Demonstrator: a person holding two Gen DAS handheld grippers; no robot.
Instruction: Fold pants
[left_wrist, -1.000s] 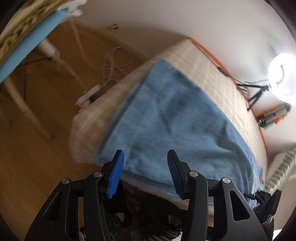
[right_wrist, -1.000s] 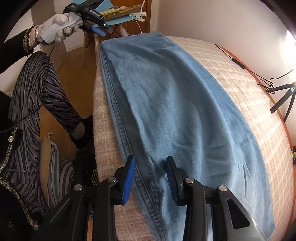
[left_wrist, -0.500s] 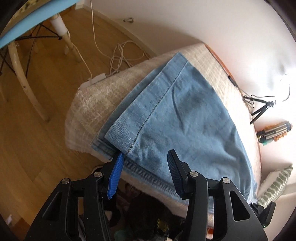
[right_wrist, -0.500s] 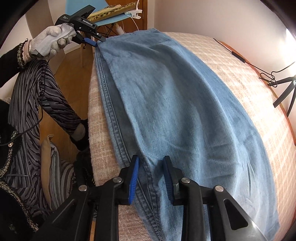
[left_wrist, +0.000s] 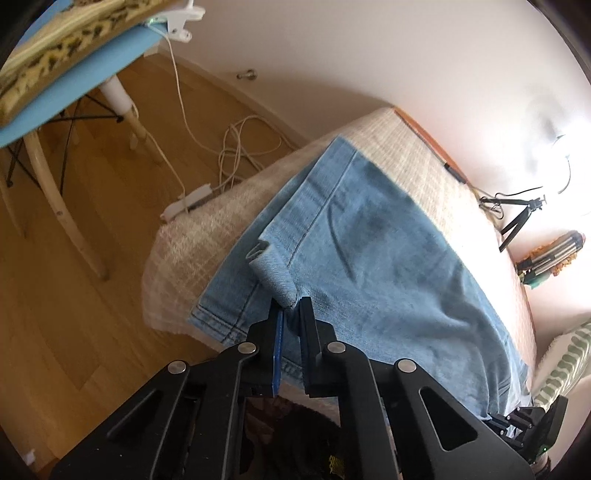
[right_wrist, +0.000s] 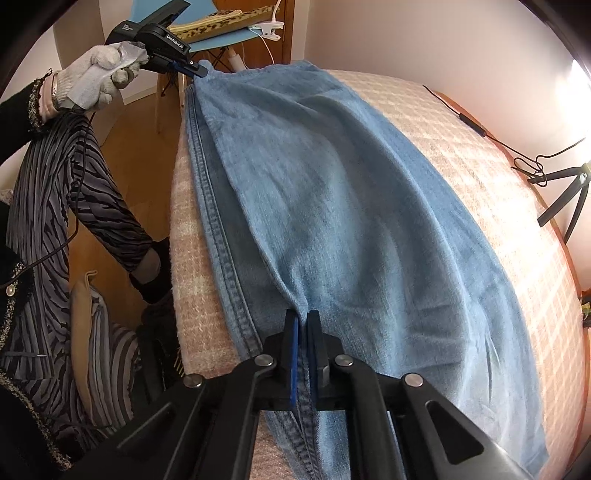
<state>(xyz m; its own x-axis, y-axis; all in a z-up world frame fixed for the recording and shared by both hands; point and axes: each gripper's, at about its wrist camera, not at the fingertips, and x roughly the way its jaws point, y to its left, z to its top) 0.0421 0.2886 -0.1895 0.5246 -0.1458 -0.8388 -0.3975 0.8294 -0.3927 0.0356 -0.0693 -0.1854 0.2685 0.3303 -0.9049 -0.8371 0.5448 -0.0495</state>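
Note:
Light blue denim pants (right_wrist: 332, 206) lie lengthwise on a bed, one leg folded over the other. My left gripper (left_wrist: 291, 308) is shut on the near hem corner of the upper leg (left_wrist: 275, 275), which curls up between the pads. It also shows in the right wrist view (right_wrist: 195, 70) at the far end of the pants, held by a gloved hand. My right gripper (right_wrist: 303, 321) is shut on the near edge of the upper layer of the pants, which puckers into the jaws beside the stitched side seam (right_wrist: 221, 243).
The bed has a beige checked cover (right_wrist: 480, 177). A blue chair (left_wrist: 55, 96) stands on the wood floor past the bed end, with white cables and a power strip (left_wrist: 188, 201). A small tripod (left_wrist: 517, 218) and cable lie at the wall side. The person's striped-sleeved arm (right_wrist: 74, 206) is at the left.
Both grippers have closed: the left on the hem corner of the upper leg, the right on the near edge of the pants. Both were open a second ago.

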